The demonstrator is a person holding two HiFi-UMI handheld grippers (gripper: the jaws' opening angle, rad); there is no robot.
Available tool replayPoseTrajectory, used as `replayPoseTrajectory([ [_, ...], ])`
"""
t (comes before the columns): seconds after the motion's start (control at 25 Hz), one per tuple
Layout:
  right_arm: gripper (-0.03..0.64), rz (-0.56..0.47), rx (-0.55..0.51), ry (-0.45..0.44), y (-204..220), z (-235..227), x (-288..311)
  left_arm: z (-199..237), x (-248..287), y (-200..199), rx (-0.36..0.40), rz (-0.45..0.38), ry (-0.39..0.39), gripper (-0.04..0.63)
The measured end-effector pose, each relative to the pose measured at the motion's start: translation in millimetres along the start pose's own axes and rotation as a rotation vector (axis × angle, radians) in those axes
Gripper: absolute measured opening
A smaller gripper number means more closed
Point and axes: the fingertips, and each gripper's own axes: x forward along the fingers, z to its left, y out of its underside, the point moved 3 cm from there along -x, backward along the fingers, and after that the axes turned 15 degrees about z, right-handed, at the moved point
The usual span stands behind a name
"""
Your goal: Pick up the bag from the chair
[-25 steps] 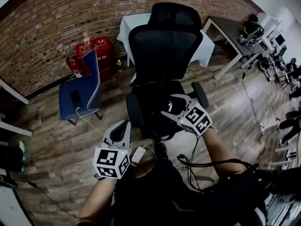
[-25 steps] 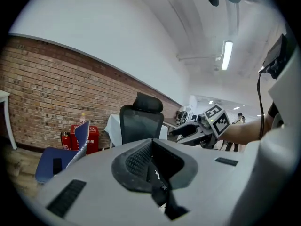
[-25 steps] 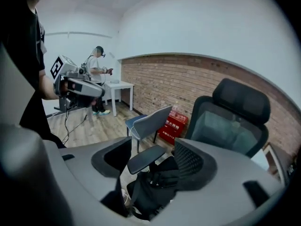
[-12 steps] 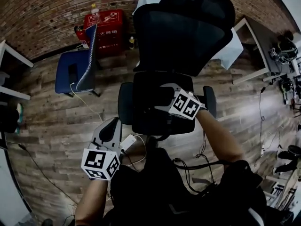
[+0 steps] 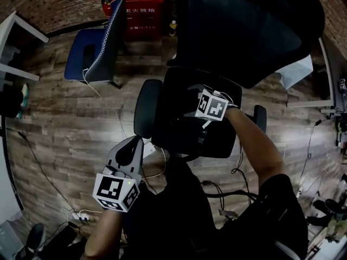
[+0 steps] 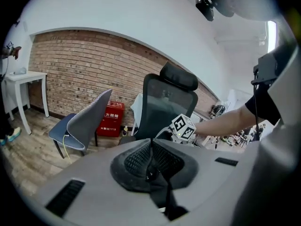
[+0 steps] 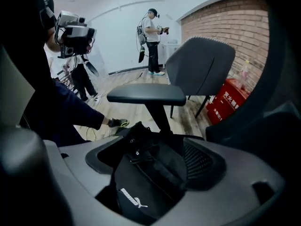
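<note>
Where the plank floor (image 5: pixel 59 145) spread open to the left of the black office chair (image 5: pixel 244 31), only a blue side chair (image 5: pixel 92 58) and a red box (image 5: pixel 140 4) stood, well apart from the seat, near the brick wall (image 5: pixel 54 4); the office chair's tall backrest closed off the far side, an armrest (image 5: pixel 145 107) bounded each flank of the seat, and the near edge was free; the black bag (image 7: pixel 141 178), marked with a white logo, lay slumped on that seat near the post of the armrest on the blue chair's side; the right gripper (image 7: pixel 155 147) hung over the seat pointing steeply down, its jaws spread wide, having just been opening, with the bag between them but not clamped; the left gripper (image 5: pixel 132 145) hovered off the seat's front left corner, above the floor, its jaws pressed together on nothing; a thin white cable (image 5: pixel 158 169) looped just beside it.
</note>
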Motion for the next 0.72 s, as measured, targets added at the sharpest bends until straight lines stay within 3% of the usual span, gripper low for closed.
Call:
replayPoseTrajectory([
  [0.36,0.399,0.2,-0.159,-0.087,32,-53,98,16,36,29,-0.09,0.014,-0.017,0.011],
  [0.6,0.399,0.239,-0.201,-0.159,34,-69,144,25,44,33,-0.143,-0.029,-0.043,0.011],
  [0.72,0.399,0.278,-0.27,-0.165,33,-72,161,30,54,41,-0.158,-0.02,-0.048,0.011],
])
